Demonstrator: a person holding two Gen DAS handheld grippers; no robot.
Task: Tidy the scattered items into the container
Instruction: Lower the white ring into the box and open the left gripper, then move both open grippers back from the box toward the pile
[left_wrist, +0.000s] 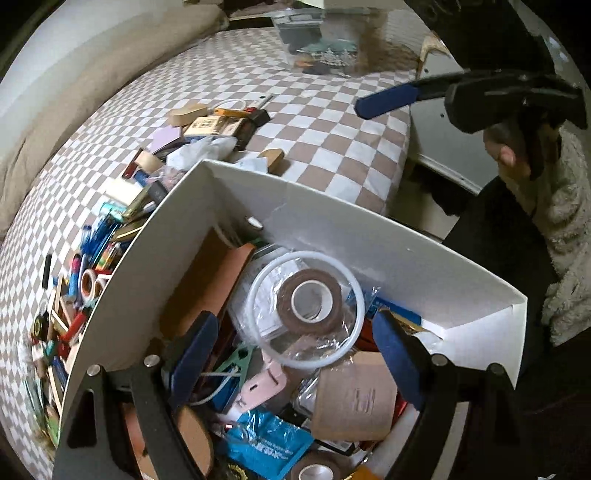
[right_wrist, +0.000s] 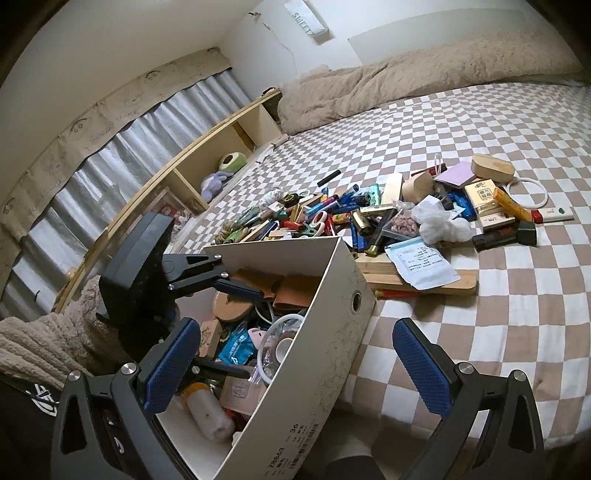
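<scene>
The white cardboard box (left_wrist: 317, 206) stands on the checked bed, filled with mixed items. On top lies a clear bag holding a white ring and a brown tape roll (left_wrist: 309, 299). My left gripper (left_wrist: 295, 354) hangs over the box pointing steeply down, open, with nothing between its pads. From the right wrist it shows as the left gripper (right_wrist: 232, 328) above the box (right_wrist: 325, 332). My right gripper (right_wrist: 295, 365) is open and holds nothing, hovering at the box's near corner. One of its blue fingers (left_wrist: 384, 101) shows up high. The scattered pile (right_wrist: 369, 214) lies beyond the box.
The pile (left_wrist: 110, 229) holds pens, tape rolls, wooden blocks, small boxes and packets. A wooden board with a blue packet (right_wrist: 421, 266) lies beside the box. A beige blanket (right_wrist: 424, 70) lines the wall side. A clear bin (left_wrist: 314, 40) sits at the bed's far end.
</scene>
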